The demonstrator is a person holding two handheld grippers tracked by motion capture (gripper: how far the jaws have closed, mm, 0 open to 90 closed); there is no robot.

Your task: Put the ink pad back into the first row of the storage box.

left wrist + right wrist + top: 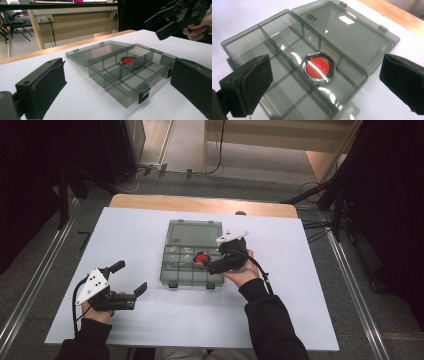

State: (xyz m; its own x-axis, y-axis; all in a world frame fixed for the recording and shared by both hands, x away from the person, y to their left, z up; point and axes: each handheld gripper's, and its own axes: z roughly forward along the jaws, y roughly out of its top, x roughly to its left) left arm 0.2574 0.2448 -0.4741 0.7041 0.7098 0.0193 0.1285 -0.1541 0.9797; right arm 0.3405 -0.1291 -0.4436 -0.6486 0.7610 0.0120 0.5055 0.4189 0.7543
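Right claw (206, 264) agape above grey box (175, 275); red disc (318, 66) inside.

Lighting even and bright on the table (150, 235), dark at both side margins of the high view.

Overhead light is glaring in white streaks off the open lid (347, 20) and the red disc (318, 67) just ahead of the right gripper (322, 85); its near pads (257, 82) are blurring softly. Shadows are lying faint under the box (130, 75).
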